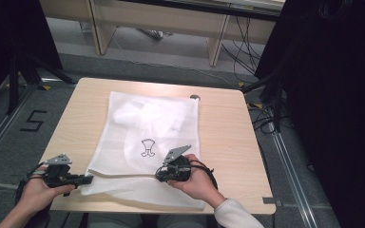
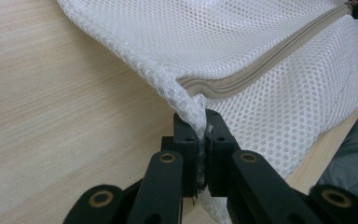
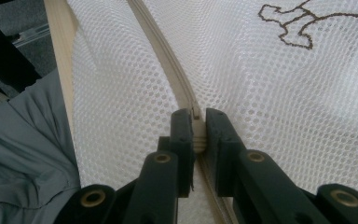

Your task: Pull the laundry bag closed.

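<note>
A white mesh laundry bag [image 1: 147,123] lies flat on the wooden table [image 1: 228,133], with a small dark embroidered figure [image 1: 148,147] on it. My left gripper [image 1: 88,179] is at the bag's near left corner. In the left gripper view it [image 2: 196,119] is shut on that corner of the mesh [image 2: 242,32], right where the beige zipper [image 2: 261,65] ends. My right gripper [image 1: 159,175] is at the near edge, mid-bag. In the right gripper view it [image 3: 196,116] is shut on the zipper pull [image 3: 196,128], and the zipper tape [image 3: 163,51] runs away from the jaws.
A small dark round object [image 1: 195,97] sits at the table's far edge. Black stand legs [image 1: 24,66] are on the floor to the left, cables [image 1: 266,114] to the right, a wooden bench [image 1: 171,23] behind. The table's near edge is right under both hands.
</note>
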Demonstrator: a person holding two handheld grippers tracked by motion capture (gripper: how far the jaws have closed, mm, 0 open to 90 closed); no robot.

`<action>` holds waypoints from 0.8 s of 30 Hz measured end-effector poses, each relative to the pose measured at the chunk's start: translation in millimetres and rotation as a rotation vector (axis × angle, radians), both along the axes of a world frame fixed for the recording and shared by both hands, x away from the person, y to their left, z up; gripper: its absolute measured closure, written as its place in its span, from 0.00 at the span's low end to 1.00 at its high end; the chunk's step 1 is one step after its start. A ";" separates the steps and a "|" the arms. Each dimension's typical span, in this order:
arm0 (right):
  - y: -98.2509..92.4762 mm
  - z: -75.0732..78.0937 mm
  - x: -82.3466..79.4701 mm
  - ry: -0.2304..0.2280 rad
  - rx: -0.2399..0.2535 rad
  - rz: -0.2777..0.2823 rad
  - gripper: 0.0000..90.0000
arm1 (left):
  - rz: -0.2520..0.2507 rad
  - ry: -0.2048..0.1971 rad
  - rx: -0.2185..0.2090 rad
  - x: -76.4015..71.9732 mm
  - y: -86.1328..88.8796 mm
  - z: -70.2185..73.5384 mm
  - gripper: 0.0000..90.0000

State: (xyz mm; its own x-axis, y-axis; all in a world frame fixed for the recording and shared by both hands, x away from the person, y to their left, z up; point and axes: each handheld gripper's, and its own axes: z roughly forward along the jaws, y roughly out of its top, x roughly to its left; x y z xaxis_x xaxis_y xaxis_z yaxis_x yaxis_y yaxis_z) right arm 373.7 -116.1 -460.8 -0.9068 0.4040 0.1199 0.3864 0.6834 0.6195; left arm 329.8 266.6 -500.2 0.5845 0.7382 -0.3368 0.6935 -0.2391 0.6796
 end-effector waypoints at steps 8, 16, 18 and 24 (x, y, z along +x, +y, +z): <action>-4.5 1.8 1.7 -0.004 0.009 0.010 0.92 | -0.005 -0.002 0.002 0.1 0.1 0.1 0.95; -11.6 3.1 2.0 -0.001 0.003 -0.013 0.92 | 0.001 -0.004 0.001 0.3 0.6 0.3 0.95; -13.8 3.4 1.8 0.003 0.005 -0.018 0.92 | 0.002 -0.005 -0.001 0.3 0.4 0.3 0.95; -17.7 2.2 1.9 0.003 -0.009 -0.025 0.92 | -0.001 -0.003 -0.003 0.5 0.6 0.3 0.95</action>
